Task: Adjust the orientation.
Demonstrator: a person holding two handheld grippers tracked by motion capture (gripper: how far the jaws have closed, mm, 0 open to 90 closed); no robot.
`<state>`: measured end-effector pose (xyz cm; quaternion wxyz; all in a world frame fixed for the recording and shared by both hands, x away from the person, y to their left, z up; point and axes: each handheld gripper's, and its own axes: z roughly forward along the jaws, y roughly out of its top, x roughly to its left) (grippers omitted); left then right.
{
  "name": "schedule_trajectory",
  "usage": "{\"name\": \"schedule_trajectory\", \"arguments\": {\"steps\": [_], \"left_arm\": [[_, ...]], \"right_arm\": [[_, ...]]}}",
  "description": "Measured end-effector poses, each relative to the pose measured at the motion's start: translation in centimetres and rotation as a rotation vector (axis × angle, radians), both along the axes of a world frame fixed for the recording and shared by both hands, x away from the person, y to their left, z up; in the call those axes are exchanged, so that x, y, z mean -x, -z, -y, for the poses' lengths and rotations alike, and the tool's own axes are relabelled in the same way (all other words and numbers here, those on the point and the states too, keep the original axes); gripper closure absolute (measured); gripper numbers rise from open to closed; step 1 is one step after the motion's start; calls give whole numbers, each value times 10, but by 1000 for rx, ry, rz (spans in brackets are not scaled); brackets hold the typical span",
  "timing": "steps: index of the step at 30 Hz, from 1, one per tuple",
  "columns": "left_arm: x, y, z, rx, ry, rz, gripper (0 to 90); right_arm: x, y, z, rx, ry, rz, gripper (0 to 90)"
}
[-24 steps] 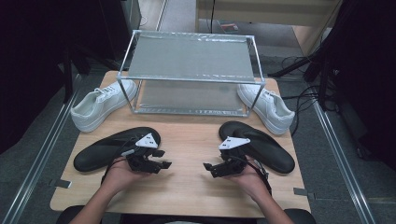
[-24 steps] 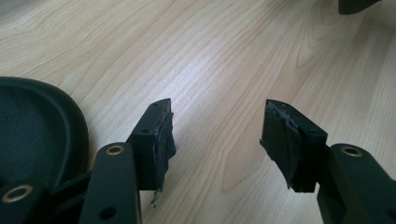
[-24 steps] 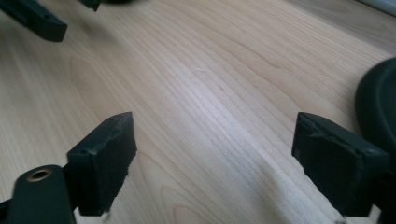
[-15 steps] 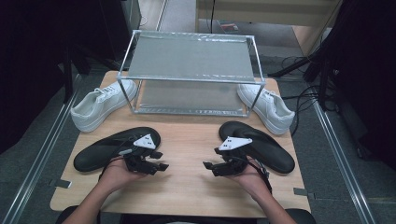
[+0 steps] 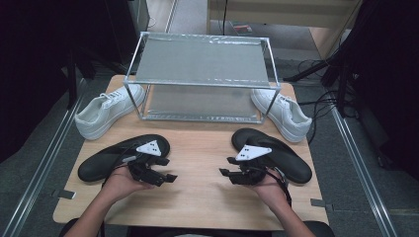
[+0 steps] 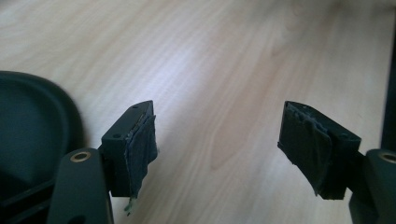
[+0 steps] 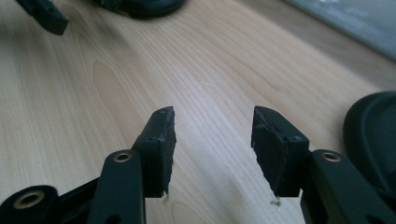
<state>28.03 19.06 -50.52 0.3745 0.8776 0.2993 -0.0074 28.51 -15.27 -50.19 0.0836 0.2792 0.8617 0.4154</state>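
High view: 2 grippers low over bare wood, both with jaws apart, each beside a black shoe

High view, left to right. White sneaker point(image 5: 108, 109) sits at the far-left of the table point(image 5: 202, 197), well beyond the left gripper point(image 5: 170, 177), touching the front-left leg of the metal shelf rack point(image 5: 202, 69). Black shoe point(image 5: 121, 157) lies just behind and outboard of the left gripper; the grey plate on that gripper overlaps the shoe's toe end as seen from above. Left hand point(image 5: 121, 181) holds the gripper from below, tips aimed inward toward table centre. Jaws stand apart w/ nothing between them, just wood.

Btwn the 2 grippers: bare tabletop, tips facing each other, apart.

Right gripper point(image 5: 225, 167) is held by the right hand point(image 5: 267, 185), tips pointing inward too. 2nd black shoe point(image 5: 276, 155) lies just behind and outboard of it, plate overlapping its inner edge. 2nd white sneaker point(image 5: 284, 113) is beyond that, by the rack's front-right leg.

Left gripper view: gripper point(image 6: 217, 135) released, wide gap, pads worn and frayed, wood grain underneath. Edge of the black shoe point(image 6: 32, 130) shows just left of the left jaw, not btwn the jaws.

Right gripper view: gripper point(image 7: 212, 135) also unclenched, narrower gap than the left one, only wood in it. Black shoe rim point(image 7: 373, 130) sits just right of the right jaw. Far off at top left, a jaw of the other gripper point(image 7: 44, 14) and a shoe's toe point(image 7: 140, 5).
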Motion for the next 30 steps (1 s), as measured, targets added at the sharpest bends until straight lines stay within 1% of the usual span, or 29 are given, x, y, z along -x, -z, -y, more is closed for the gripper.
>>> {"name": "schedule_trajectory", "arguments": {"steps": [1,2,3,4,5,7,9,10,12,13,15,17,18,22,24,27,30], "left_arm": [[1,1,1,-9,15,0,287],[1,1,2,-17,26,-2,321],[1,1,2,-17,26,-2,368],[2,2,3,-56,44,-11,429],[2,3,3,-83,54,0,445],[2,4,1,-100,54,6,458],[2,3,-1,-96,42,6,450],[2,3,-3,-87,39,4,449],[3,2,-5,-86,34,9,440],[4,1,-8,-86,36,13,440],[6,1,-13,-78,25,14,428],[6,1,-15,-78,20,13,424],[7,0,-18,-72,6,14,420],[8,-2,-23,-73,-7,18,411],[8,-3,-25,-76,-10,25,411],[8,-4,-30,-70,-23,22,413],[9,-5,-34,-74,-31,28,414]], "right_arm": [[-1,0,0,-11,3,-4,475],[-2,0,1,-21,8,-3,472],[-2,-1,2,-32,7,-6,473],[-2,-2,3,-41,2,-4,476],[-2,-2,3,-44,3,-5,485],[-1,-2,4,-39,-15,14,504],[0,-3,3,-20,-27,30,531],[0,-3,3,-16,-33,31,532],[-1,-2,3,-15,-36,29,531],[-2,-2,2,-15,-41,21,523],[-5,-2,2,-30,-50,6,489],[-7,-2,1,-24,-40,-2,451],[-8,-2,0,-17,-37,-6,440],[-11,-1,-4,10,-39,-9,437],[-12,-1,-6,8,-48,-17,447],[-13,-1,-8,-10,-55,-20,447],[-13,-2,-8,-20,-59,-24,446]]}}
